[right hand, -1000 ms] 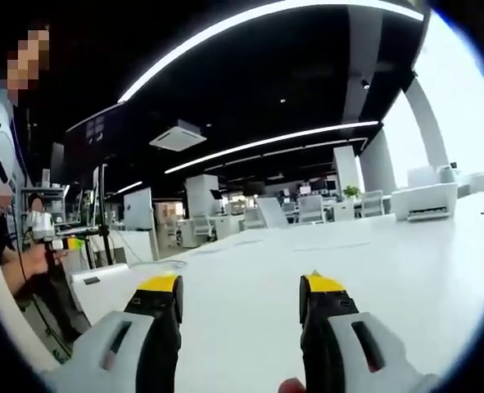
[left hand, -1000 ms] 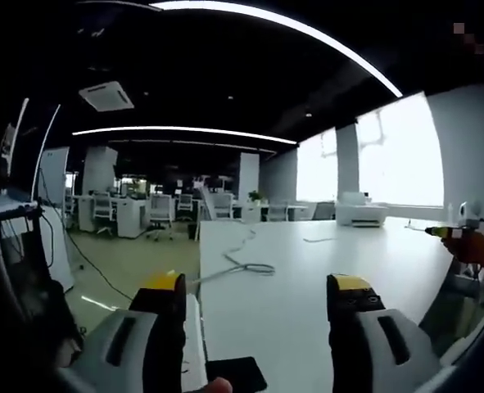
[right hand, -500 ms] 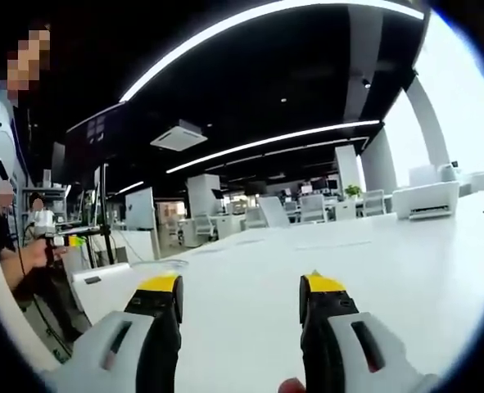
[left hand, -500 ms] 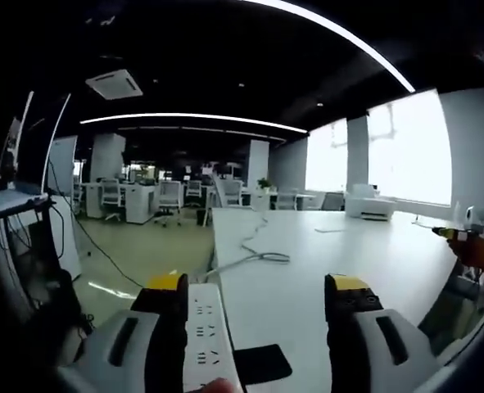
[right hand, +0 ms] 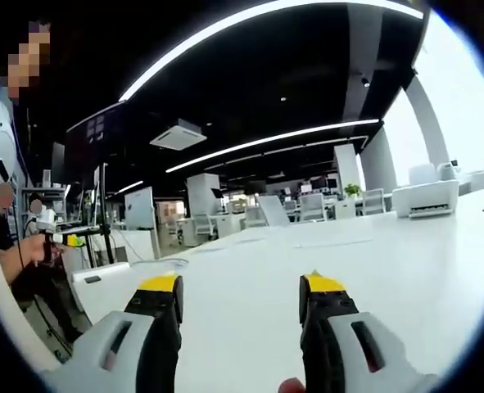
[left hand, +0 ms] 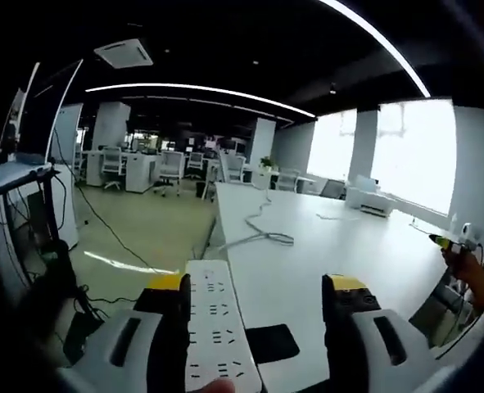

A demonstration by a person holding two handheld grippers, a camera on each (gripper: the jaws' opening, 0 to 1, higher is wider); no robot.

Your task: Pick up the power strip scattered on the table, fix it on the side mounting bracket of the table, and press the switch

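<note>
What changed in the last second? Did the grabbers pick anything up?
Nothing was picked up. The left gripper tipped down toward the white table, so more of the white power strip beside its left jaw came into sight. The right gripper stayed open and hardly moved.

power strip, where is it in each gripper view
Left gripper view: the white power strip lies low and left of centre on the table's edge, beside the left jaw.
Right gripper view: not in it.
Shared landmark: the white printer at the table's far end.
</note>
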